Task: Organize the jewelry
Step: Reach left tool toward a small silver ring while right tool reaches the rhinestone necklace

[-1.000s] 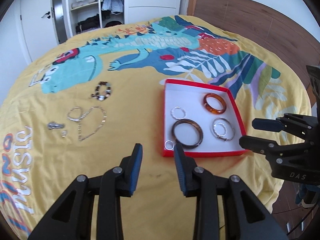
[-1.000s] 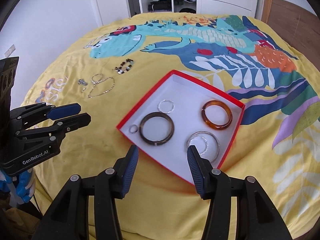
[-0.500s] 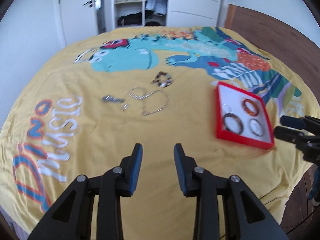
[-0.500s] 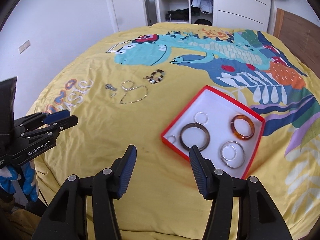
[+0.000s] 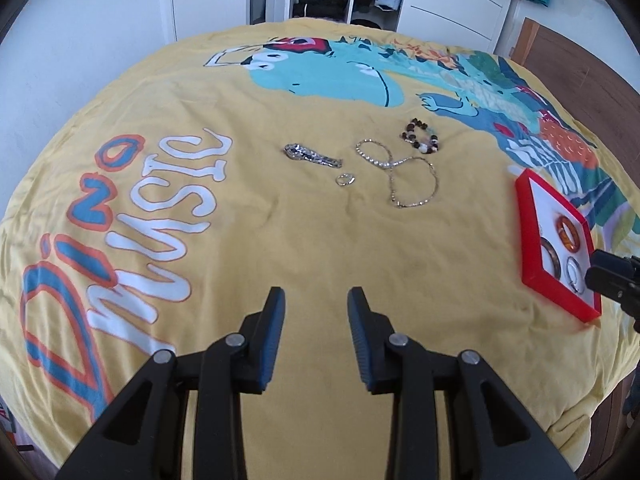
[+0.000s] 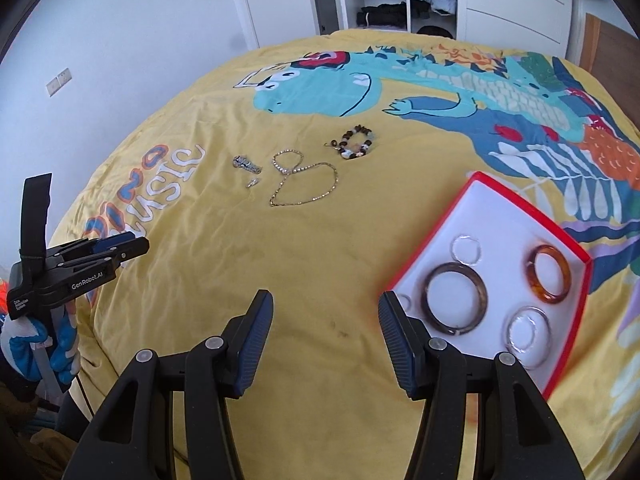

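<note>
The jaws of the left gripper [image 5: 316, 308] stand apart with nothing between them, and the jaws of the right gripper [image 6: 326, 312] are spread wider, also empty, over bare yellow bedspread [image 5: 248, 248]. Over the last second the left wrist view has swung off the red box [image 6: 436, 228], which now sits toward the bed's right edge, and onto the loose pieces near the middle of the bed; likely one of these is the next pick. Nearest lies a small ring [image 5: 345, 179], then the silver bracelet [image 5: 312, 155], its long axis running left to right and slightly toward the camera. Just right, the looped chain necklace [image 5: 400, 172] stretches near to far, and beyond it the beaded bracelet [image 5: 421, 141].
</note>
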A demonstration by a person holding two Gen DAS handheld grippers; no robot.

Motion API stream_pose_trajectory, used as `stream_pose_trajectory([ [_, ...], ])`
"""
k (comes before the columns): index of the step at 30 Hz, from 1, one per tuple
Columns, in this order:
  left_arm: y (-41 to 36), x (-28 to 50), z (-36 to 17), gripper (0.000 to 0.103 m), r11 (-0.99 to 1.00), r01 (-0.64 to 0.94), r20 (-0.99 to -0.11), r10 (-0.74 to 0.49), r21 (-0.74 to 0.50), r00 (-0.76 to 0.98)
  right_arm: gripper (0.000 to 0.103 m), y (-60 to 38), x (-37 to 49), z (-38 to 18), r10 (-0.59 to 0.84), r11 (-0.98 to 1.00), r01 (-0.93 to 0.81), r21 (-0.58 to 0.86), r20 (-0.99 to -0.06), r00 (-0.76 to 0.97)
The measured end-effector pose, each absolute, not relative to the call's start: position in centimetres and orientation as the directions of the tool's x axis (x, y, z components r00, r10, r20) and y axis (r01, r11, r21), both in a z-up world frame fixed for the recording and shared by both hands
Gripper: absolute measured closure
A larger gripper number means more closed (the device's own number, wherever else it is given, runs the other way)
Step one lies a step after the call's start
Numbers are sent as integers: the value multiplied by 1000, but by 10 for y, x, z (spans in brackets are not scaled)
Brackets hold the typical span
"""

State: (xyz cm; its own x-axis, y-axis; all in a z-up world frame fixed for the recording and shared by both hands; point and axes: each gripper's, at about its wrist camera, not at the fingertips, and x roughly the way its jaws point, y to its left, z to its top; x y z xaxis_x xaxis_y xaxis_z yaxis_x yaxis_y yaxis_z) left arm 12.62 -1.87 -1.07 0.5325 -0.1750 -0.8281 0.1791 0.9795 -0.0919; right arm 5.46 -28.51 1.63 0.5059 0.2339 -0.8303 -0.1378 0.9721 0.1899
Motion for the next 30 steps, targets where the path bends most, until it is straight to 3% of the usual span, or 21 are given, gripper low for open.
stream_pose_trajectory([
  [18, -48, 251, -64, 72, 954, 234, -834, -281, -189, 474, 52, -259, 193, -55, 262, 964, -83, 254, -845, 467],
  [30, -64, 285, -88, 72, 937, 264, -830, -330, -230, 450, 55, -258, 248, -88, 249, 963, -26, 267, -855, 454],
])
